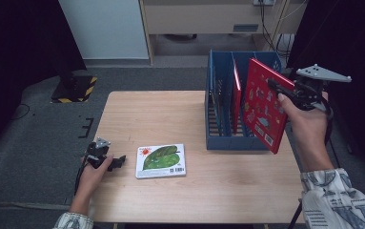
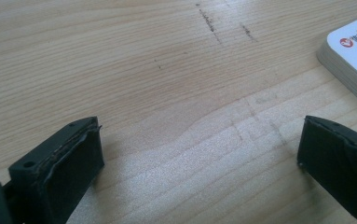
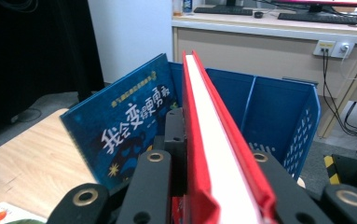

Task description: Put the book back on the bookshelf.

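The red book (image 1: 265,106) is held tilted in the air at the table's 3 o'clock edge, just in front of the blue file rack (image 1: 221,140). In the high view its lower corner hangs past the rack's front wall, and its upper edge is partly covered by the right gripper (image 1: 285,91) and the person's right hand (image 1: 308,125). In the right gripper view the book (image 3: 211,154) is seen edge-on, its white page block running up between the two black jaws, which are pinched on it from either side; its covers cannot be read from there and its lower end is cut off by the frame.

Behind it a blue book (image 3: 120,126) with white Chinese lettering leans in the rack (image 3: 278,116); its bottom is hidden by the jaws. In the high view another red book (image 1: 237,93) stands in a rack compartment, mostly hidden by the dividers.

A white book with a green leaf picture (image 1: 161,161) lies flat on the wooden table (image 1: 170,114) at about 7 o'clock from the rack. Just one corner of it (image 2: 353,51) is caught in the left gripper view, at 2 o'clock.

The left gripper (image 1: 118,162) rests low at the table's 8 o'clock corner, just beside the white book, with its jaws spread wide over bare wood (image 2: 167,93).

Four books are counted, one rack, two grippers.
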### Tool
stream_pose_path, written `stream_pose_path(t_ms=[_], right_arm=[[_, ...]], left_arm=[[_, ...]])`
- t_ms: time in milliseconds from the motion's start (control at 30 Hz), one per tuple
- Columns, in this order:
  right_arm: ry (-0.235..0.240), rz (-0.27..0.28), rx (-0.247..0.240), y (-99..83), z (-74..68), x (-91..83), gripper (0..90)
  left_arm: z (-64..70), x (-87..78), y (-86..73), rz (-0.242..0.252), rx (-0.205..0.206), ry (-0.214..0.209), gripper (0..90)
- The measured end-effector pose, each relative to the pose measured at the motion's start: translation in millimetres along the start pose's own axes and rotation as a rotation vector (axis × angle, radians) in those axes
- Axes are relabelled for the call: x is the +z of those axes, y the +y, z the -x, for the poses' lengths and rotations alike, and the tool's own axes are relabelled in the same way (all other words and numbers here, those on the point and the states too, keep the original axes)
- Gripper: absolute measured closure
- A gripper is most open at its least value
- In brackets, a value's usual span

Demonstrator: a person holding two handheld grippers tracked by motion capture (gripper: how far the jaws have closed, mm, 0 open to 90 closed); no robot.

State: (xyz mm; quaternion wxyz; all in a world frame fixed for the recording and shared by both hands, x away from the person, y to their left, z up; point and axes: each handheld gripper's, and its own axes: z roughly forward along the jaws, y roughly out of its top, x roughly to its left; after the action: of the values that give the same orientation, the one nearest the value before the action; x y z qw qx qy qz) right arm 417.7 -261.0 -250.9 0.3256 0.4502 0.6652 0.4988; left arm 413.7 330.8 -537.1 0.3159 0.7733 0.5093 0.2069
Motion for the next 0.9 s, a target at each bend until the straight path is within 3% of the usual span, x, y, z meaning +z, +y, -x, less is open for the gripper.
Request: stream_pose_path(t_ms=[400, 900], right_arm=[[-0.049, -0.005, 0.011, 6.3, 4.8, 24.3, 79.0], [-0.080, 0.004, 0.005, 16.3, 0.2, 48.6, 79.0]], left_arm=[[0.0, 0.1, 0.1, 0.000, 0.000, -0.001, 0.0], [-0.1, 0.3, 0.3, 0.000, 0.001, -0.002, 0.0]])
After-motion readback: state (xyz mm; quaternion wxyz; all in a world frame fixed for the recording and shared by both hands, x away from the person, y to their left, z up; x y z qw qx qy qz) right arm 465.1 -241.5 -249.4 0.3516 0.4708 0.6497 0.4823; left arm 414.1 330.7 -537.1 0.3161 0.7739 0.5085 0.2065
